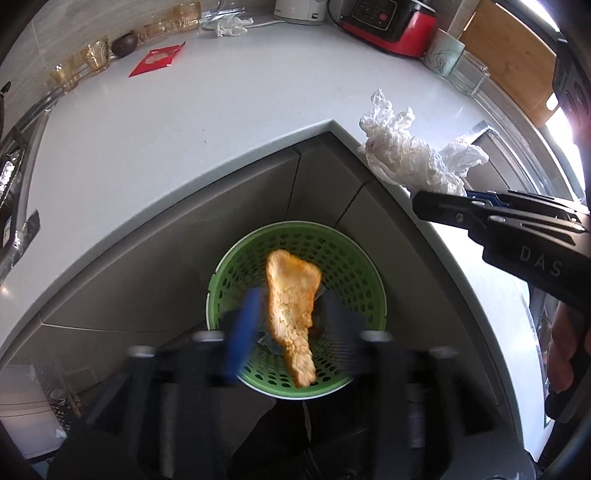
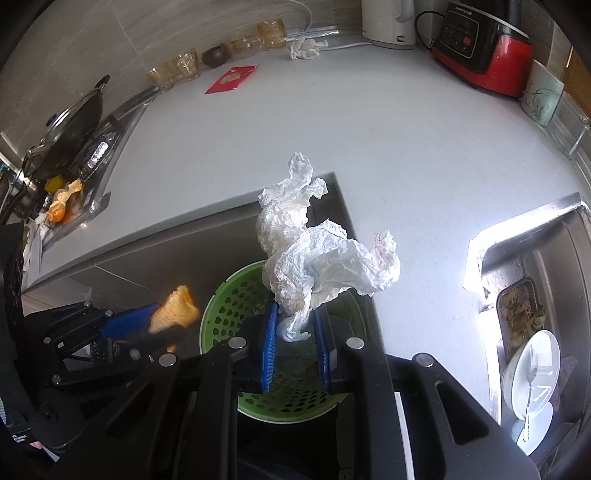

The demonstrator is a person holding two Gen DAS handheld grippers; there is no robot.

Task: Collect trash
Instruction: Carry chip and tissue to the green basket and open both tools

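My left gripper is shut on an orange peel and holds it above the green perforated basket on the floor. The left gripper's fingers look blurred. My right gripper is shut on a crumpled white tissue and holds it above the same green basket. The right gripper also shows in the left wrist view with the tissue, at the counter edge. The left gripper with the peel shows in the right wrist view at the left.
On the white counter lie a red packet and another crumpled tissue. Glass cups, a kettle and a red appliance line the back wall. A sink with dishes is at the right, a stove with a wok at the left.
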